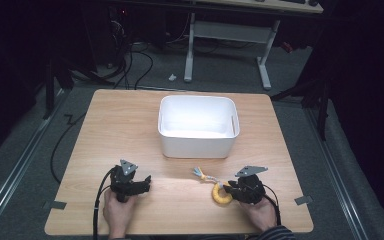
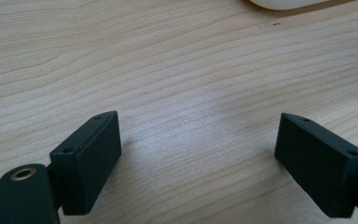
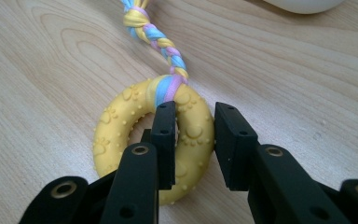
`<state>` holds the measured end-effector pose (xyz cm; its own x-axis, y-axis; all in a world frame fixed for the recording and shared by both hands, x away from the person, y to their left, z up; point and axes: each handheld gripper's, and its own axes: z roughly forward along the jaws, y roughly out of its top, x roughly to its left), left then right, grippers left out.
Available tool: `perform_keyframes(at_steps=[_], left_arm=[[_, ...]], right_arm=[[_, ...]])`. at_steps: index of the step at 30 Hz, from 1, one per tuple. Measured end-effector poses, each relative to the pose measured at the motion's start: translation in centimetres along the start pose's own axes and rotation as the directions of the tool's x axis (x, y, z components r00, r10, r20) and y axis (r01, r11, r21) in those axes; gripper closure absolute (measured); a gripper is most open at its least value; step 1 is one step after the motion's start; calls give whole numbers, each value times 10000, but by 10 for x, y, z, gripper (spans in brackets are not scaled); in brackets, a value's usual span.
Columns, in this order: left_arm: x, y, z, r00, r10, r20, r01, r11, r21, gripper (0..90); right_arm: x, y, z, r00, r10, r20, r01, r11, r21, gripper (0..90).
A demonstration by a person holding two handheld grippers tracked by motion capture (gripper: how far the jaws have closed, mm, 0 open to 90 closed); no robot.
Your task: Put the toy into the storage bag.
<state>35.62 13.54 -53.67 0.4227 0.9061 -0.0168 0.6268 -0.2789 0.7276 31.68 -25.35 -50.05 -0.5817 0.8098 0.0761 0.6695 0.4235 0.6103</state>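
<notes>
The left hand-held gripper [image 1: 139,184] rests on the pale wood surface [image 1: 120,130] at its near left, its 2 jaws spread wide over bare grain. At mid-surface stands a white bin [image 1: 198,126]. To the right, the right hand-held gripper [image 3: 193,135] is clenched on the yellow ring toy [image 3: 121,126] (its braided rope tail [image 3: 165,44] points toward the bin). Grey carpet [image 1: 220,75] and a white desk frame [image 1: 227,35] lie beyond, in a dark room.
</notes>
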Motion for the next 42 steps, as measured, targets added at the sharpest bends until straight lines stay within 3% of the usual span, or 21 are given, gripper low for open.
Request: perform_keyframes(at_steps=[15, 42], left_arm=[[0, 0, 0, 10000, -1, -1, 1, 10000, -1, 148], [0, 0, 0, 10000, -2, 0, 2, 10000, 0, 149]], right_arm=[[-3, 3, -17, 9999, -163, -25, 161, 9981, -598, 711], [-4, 14, -46, 9984, -499, -247, 471, 9936, -1031, 711]])
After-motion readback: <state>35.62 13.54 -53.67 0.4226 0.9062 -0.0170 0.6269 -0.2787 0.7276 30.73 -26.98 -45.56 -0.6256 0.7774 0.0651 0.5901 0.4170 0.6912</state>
